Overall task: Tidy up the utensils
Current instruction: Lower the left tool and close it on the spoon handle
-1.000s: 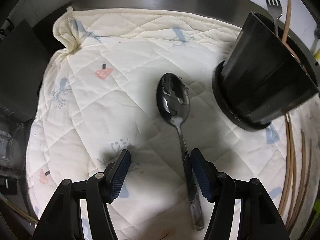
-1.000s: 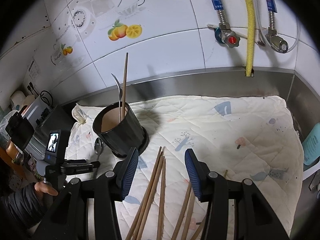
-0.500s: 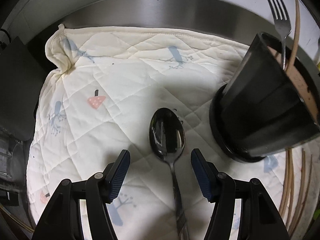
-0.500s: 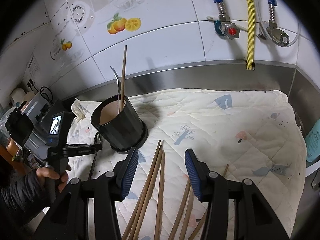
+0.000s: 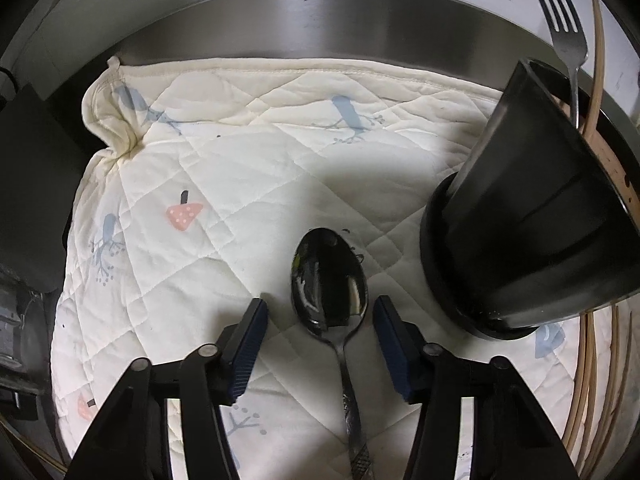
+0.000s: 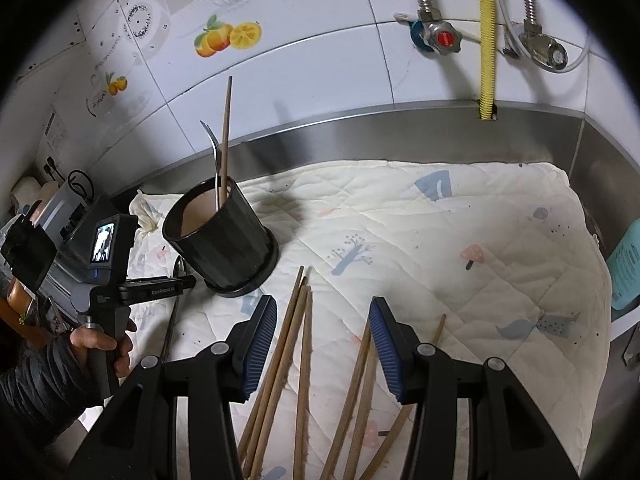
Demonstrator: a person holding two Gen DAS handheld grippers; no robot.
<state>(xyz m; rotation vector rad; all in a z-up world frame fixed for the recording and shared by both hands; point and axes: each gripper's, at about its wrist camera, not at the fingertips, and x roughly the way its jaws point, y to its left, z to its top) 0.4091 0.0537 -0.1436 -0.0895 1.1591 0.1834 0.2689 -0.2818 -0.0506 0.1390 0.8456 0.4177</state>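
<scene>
A: Start nearest. What is the left claw [image 5: 318, 322] doing?

B: It points steeply down at the quilted mat [image 5: 240, 184] on the counter. Its jaws have just been closing but stay spread, and neither pad touches anything. The spoon [image 5: 332, 284] lies flat on the mat between them, its bowl at the fingertips.

A: And the spoon's long axis?

B: Near to far: the handle runs back under the claw, the bowl points away. So the jaws close across it, at the neck, a fair line for a pinch.

A: The right claw [image 6: 323, 332]?

B: Also spread and pinching nothing, hovering over the loose chopsticks [image 6: 296, 344]. It is well away from the spoon, so the left hand is nearer.

A: Beyond that?

B: The black holder [image 5: 532, 216] stands far right of the spoon, already with a fork [image 5: 560, 20] and a chopstick in it.
</scene>
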